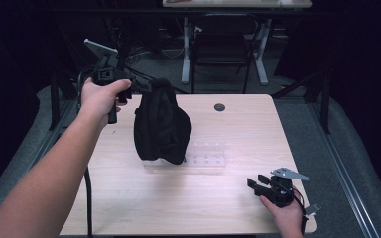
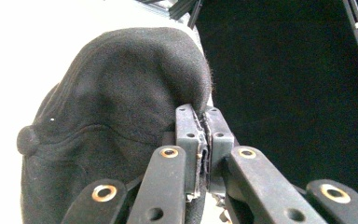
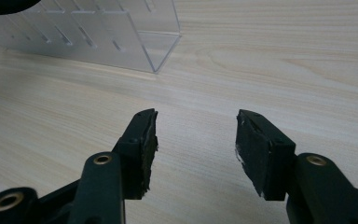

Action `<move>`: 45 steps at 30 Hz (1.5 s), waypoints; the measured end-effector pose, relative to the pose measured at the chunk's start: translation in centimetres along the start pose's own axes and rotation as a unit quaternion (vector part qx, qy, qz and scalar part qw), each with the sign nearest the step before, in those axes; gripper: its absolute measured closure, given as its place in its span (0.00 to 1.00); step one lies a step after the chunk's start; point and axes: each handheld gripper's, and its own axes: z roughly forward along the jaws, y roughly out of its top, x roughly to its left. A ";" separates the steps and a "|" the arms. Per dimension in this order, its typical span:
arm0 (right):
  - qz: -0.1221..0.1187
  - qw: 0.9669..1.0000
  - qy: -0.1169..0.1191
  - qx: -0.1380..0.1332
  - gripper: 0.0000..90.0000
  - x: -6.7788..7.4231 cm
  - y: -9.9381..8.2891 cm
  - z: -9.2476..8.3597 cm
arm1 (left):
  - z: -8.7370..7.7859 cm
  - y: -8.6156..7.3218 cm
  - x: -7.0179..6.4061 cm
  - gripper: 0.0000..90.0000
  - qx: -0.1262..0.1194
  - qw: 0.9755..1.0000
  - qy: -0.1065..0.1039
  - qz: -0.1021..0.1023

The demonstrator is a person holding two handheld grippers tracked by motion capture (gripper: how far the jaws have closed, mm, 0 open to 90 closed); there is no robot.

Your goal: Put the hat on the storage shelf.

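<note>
A black cloth cap [image 1: 160, 124] hangs above the middle of the table, held up by its top edge. My left gripper [image 1: 146, 85] is shut on that edge; in the left gripper view the jaws pinch the cap's [image 2: 116, 116] fabric, with my left gripper [image 2: 203, 140] closed tight. A clear plastic rack [image 1: 206, 153] with slots stands on the table just behind and right of the hanging cap. My right gripper [image 1: 254, 184] rests low at the table's front right, open with nothing between its fingers. In the right gripper view the right gripper [image 3: 196, 140] faces the rack [image 3: 88, 32].
The light wooden table [image 1: 238, 129] has a round dark cable hole [image 1: 220, 107] near its far edge. A chair and desk legs [image 1: 223, 49] stand beyond the table in the dark. Black cables trail off the table's left side.
</note>
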 end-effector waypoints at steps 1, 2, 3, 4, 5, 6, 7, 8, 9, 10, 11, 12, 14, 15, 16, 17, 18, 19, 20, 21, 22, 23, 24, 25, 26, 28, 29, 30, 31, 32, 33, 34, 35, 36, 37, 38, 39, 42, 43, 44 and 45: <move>-0.001 1.000 0.000 0.000 0.53 0.0 0.0 0.0 | 0.0 0.0 0.0 0.97 0.000 1.000 0.004 0.004; -0.002 1.000 0.000 0.001 0.53 0.1 0.0 0.0 | 0.1 -0.1 0.0 0.97 0.000 1.000 0.008 0.007; -0.002 1.000 0.000 0.001 0.53 0.1 0.0 0.0 | 0.0 -0.1 0.0 0.97 -0.001 1.000 0.010 0.008; -0.002 1.000 0.000 0.001 0.53 0.1 0.0 0.0 | 0.0 -0.2 0.0 0.97 -0.001 1.000 0.010 0.007; -0.002 1.000 0.001 0.000 0.53 0.2 0.0 0.0 | -0.1 -0.2 0.1 0.97 0.000 1.000 0.010 0.007; -0.004 1.000 0.001 0.000 0.53 0.2 0.0 0.0 | -0.1 -0.3 0.2 0.97 0.000 1.000 0.012 0.005; -0.004 1.000 0.000 -0.001 0.53 0.3 0.0 0.0 | -0.2 -0.4 0.4 0.97 0.000 1.000 0.012 0.007; -0.005 1.000 0.000 -0.001 0.53 0.4 0.0 0.1 | -0.3 -0.5 0.6 0.97 0.002 1.000 0.013 0.006; -0.007 1.000 0.002 -0.002 0.53 0.5 0.1 0.1 | -0.3 -0.6 0.7 0.97 0.002 1.000 0.015 0.005; -0.009 1.000 0.002 -0.001 0.53 0.6 0.1 0.2 | -0.4 -0.7 1.0 0.97 0.002 1.000 0.016 0.003; -0.014 1.000 0.002 0.000 0.53 0.7 0.1 0.2 | -0.6 -0.7 1.3 0.97 -0.002 1.000 0.017 0.001; -0.018 1.000 0.002 0.000 0.53 0.9 0.1 0.4 | -0.7 -0.8 1.4 0.97 -0.003 1.000 0.018 0.000; -0.020 1.000 0.004 0.002 0.53 1.1 0.2 0.4 | -1.0 -0.8 1.8 0.97 -0.004 1.000 0.019 -0.003; -0.022 1.000 0.006 0.002 0.53 1.4 0.3 0.5 | -1.1 -0.9 2.0 0.97 -0.006 1.000 0.019 -0.006; -0.026 1.000 0.009 0.002 0.53 1.5 0.4 0.5 | -1.2 -0.9 2.2 0.97 -0.006 1.000 0.022 -0.002; -0.030 1.000 0.008 0.001 0.53 1.8 0.6 0.5 | -1.2 -1.0 2.3 0.97 -0.006 1.000 0.021 -0.007; -0.033 0.999 0.008 0.001 0.53 1.9 0.7 0.5 | -1.2 -1.0 2.4 0.97 -0.006 1.000 0.019 -0.007; -0.034 0.999 0.010 0.000 0.53 2.0 0.8 0.5 | -1.3 -1.1 2.5 0.97 -0.008 1.000 0.018 -0.010; -0.037 0.999 0.010 0.001 0.53 2.2 1.0 0.5 | -1.3 -1.1 2.5 0.97 -0.006 1.000 0.018 -0.008; -0.040 0.999 0.012 0.001 0.53 2.4 1.2 0.5 | -1.4 -1.2 2.5 0.97 -0.004 1.000 0.016 -0.008; -0.044 0.999 0.015 -0.001 0.53 2.7 1.4 0.5 | -1.6 -1.3 2.6 0.97 -0.003 1.000 0.018 -0.004; -0.049 0.999 0.016 -0.001 0.53 2.9 1.7 0.5 | -1.6 -1.3 2.5 0.97 -0.004 1.000 0.017 -0.006; -0.053 0.998 0.017 0.001 0.53 3.0 1.8 0.5 | -1.6 -1.3 2.5 0.97 -0.003 1.000 0.015 -0.008; -0.051 0.999 0.017 -0.001 0.54 3.1 1.9 0.5 | -1.7 -1.4 2.5 0.97 -0.001 1.000 0.015 -0.005; -0.052 0.998 0.020 -0.001 0.54 3.3 2.1 0.6 | -1.7 -1.4 2.4 0.97 -0.002 1.000 0.014 -0.004; -0.055 0.998 0.023 -0.002 0.54 3.6 2.3 0.7 | -1.6 -1.5 2.3 0.97 -0.002 1.000 0.014 -0.003; -0.057 0.998 0.025 -0.001 0.55 3.7 2.4 0.8 | -1.5 -1.5 2.3 0.97 0.000 1.000 0.012 -0.002; -0.062 0.998 0.025 0.004 0.55 3.9 2.5 0.9 | -1.4 -1.6 2.1 0.97 0.000 1.000 0.011 -0.005; -0.065 0.998 0.024 0.005 0.55 4.1 2.7 1.1 | -1.4 -1.6 2.1 0.97 0.001 1.000 0.011 -0.002; -0.066 0.997 0.026 0.007 0.55 4.3 2.7 1.3 | -1.4 -1.5 2.1 0.97 0.001 1.000 0.010 -0.002; -0.069 0.997 0.027 0.007 0.55 4.4 2.8 1.4 | -1.4 -1.5 1.9 0.97 0.001 1.000 0.011 -0.004; -0.072 0.997 0.028 0.010 0.56 4.7 3.0 1.5 | -1.3 -1.5 1.9 0.97 0.001 1.000 0.011 -0.001; -0.075 0.997 0.028 0.011 0.56 5.0 3.1 1.8 | -1.3 -1.5 1.8 0.97 0.000 1.000 0.011 -0.001; -0.079 0.996 0.029 0.014 0.57 5.2 3.3 2.0 | -1.2 -1.5 1.7 0.97 0.001 1.000 0.011 0.000; -0.082 0.996 0.030 0.015 0.57 5.5 3.5 2.2 | -1.2 -1.5 1.6 0.97 0.000 1.000 0.011 0.000; -0.086 0.996 0.029 0.017 0.58 5.8 3.7 2.4 | -1.1 -1.5 1.5 0.97 0.001 1.000 0.011 -0.001; -0.090 0.995 0.031 0.017 0.58 6.2 3.9 2.6 | -1.1 -1.5 1.5 0.97 0.003 1.000 0.010 0.001; -0.103 0.994 0.037 0.019 0.59 7.2 4.4 3.1 | -1.1 -1.5 1.3 0.97 0.003 1.000 0.012 0.000; -0.106 0.993 0.041 0.016 0.59 7.6 4.5 3.4 | -1.1 -1.5 1.3 0.97 0.003 1.000 0.012 0.001; -0.111 0.993 0.039 0.019 0.60 7.9 4.7 3.4 | -1.0 -1.5 1.1 0.97 0.005 1.000 0.013 0.003; -0.114 0.992 0.042 0.022 0.61 8.4 4.9 3.7 | -1.0 -1.5 1.1 0.97 0.005 1.000 0.014 0.005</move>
